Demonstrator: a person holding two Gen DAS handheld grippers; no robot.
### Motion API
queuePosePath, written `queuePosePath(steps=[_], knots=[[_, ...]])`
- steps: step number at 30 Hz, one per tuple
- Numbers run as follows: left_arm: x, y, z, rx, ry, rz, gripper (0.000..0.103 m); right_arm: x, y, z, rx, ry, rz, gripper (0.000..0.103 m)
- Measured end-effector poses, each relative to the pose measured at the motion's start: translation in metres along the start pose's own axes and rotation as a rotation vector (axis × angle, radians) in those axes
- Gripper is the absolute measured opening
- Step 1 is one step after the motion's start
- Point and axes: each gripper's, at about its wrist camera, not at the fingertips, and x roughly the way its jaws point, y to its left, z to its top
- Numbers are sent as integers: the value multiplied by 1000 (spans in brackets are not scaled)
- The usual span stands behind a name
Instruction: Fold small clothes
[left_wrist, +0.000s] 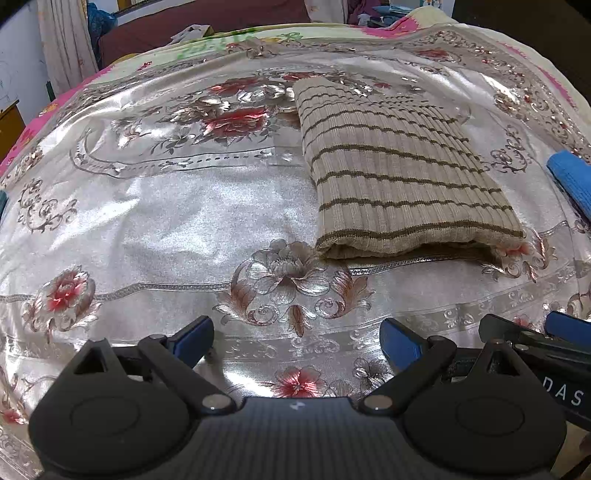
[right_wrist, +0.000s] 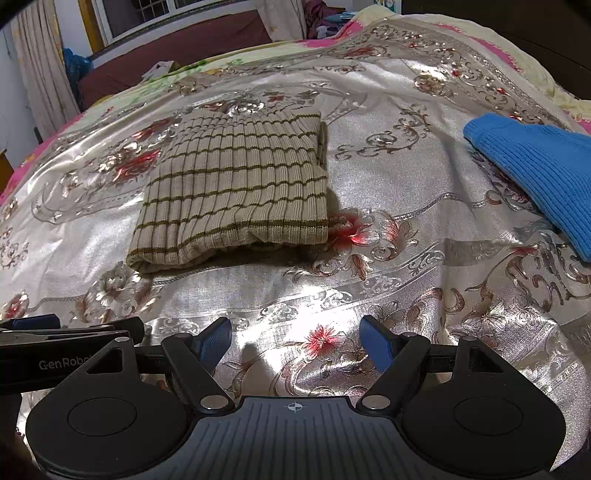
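With our left claw (left_wrist: 295, 343) and right claw (right_wrist: 295, 338) both spread and empty, the striped top (right_wrist: 236, 181) lies folded on the bed (right_wrist: 369, 295), where slick satin could let it slide apart.

- The left wrist view was taken low over the silver floral bedcover (left_wrist: 155, 206), facing forward.
- The right wrist view was set alongside, facing likewise.
- The striped folded garment (left_wrist: 399, 173) (right_wrist: 236, 184) was shared, near in both.
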Motion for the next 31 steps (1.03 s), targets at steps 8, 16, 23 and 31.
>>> queuePosePath(steps=[8,16,23,31], knots=[[0,0,0,0,-1,0,100,0,0,0,0,0,0,78],[0,0,0,1,-3,1,100,0,0,0,0,0,0,78],[0,-1,0,3,-5,1,100,0,0,0,0,0,0,78],[-1,-1,0,0,-9,-1,100,0,0,0,0,0,-1,78]])
